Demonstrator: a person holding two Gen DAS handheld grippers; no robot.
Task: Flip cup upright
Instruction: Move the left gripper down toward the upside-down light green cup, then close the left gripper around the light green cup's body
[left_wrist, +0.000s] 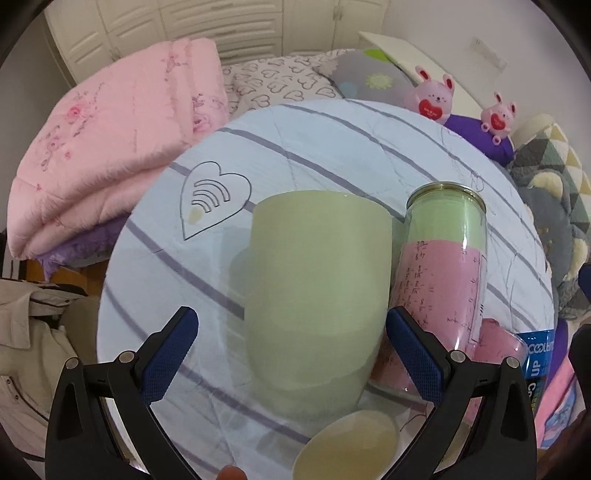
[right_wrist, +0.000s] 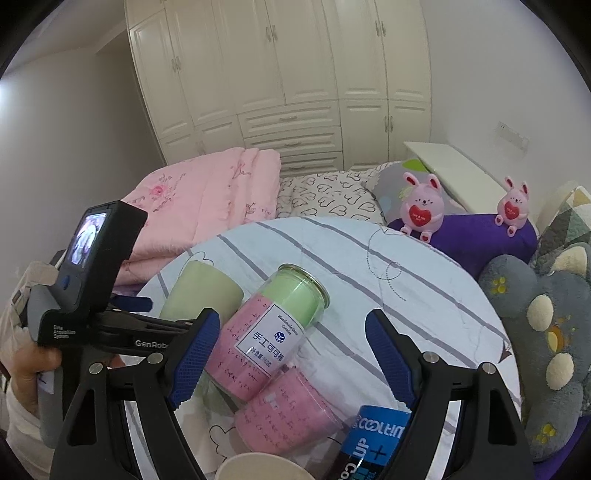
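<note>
A pale green cup (left_wrist: 314, 291) stands upside down on the round striped table (left_wrist: 332, 140), closed base on top. My left gripper (left_wrist: 291, 325) is open, its blue pads on either side of the cup's lower part, not pressing it. The cup also shows in the right wrist view (right_wrist: 199, 291), behind the left gripper's body (right_wrist: 96, 280). My right gripper (right_wrist: 291, 350) is open and empty, above a clear jar with green and pink filling (right_wrist: 273, 328).
The clear jar (left_wrist: 443, 273) stands right of the cup. A pink jar (right_wrist: 291, 413), a blue can (right_wrist: 373, 439) and a cream paper cup (right_wrist: 258, 469) sit near the table's front. Pink quilt (left_wrist: 110, 155), pillows and plush toys (right_wrist: 421, 206) lie behind.
</note>
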